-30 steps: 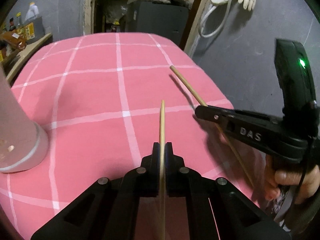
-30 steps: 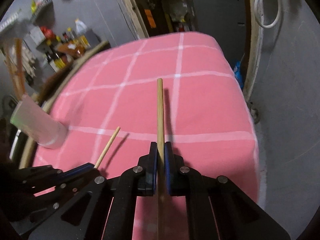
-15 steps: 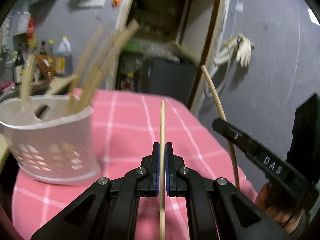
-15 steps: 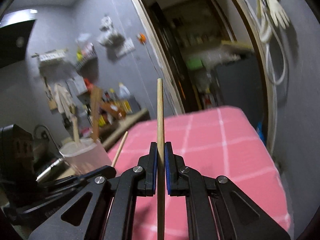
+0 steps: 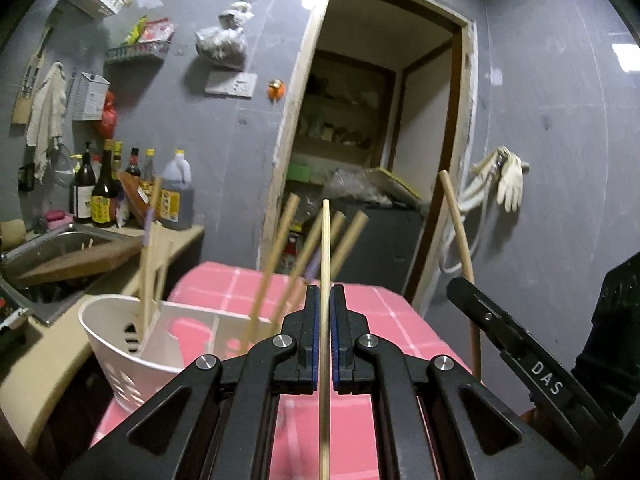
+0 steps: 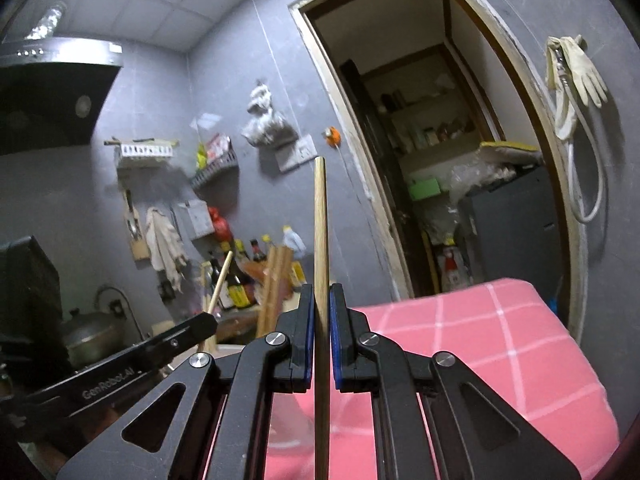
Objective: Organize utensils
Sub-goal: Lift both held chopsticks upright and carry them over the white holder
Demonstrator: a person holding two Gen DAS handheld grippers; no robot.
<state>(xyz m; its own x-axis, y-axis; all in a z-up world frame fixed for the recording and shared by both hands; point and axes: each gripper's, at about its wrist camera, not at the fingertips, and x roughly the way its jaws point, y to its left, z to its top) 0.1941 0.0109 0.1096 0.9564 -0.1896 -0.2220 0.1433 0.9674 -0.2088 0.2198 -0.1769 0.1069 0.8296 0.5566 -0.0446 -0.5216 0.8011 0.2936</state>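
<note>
My left gripper [image 5: 325, 292] is shut on a pale wooden chopstick [image 5: 325, 248] that stands upright between its blue pads. Ahead and to its left a white perforated utensil basket [image 5: 120, 344] sits on the pink checked tablecloth [image 5: 368, 320], with several wooden chopsticks [image 5: 280, 240] leaning in it. My right gripper [image 6: 320, 292] is shut on a darker wooden chopstick [image 6: 320, 232], also upright. In the left wrist view the right gripper [image 5: 464, 284] is at the right edge with its chopstick [image 5: 458, 232]. The left gripper [image 6: 208, 322] shows at the lower left of the right wrist view.
A counter with a steel sink [image 5: 52, 252] and several sauce bottles [image 5: 104, 196] lies left of the table. An open doorway [image 5: 372, 160] is behind the table. Gloves [image 5: 510, 180] and a hose hang on the grey wall at right. A range hood [image 6: 48, 92] hangs at upper left.
Both grippers rose off the tablecloth and tilted up from looking down to nearly level, each still shut on its chopstick. The basket came into view, then shifted lower and nearer the left gripper.
</note>
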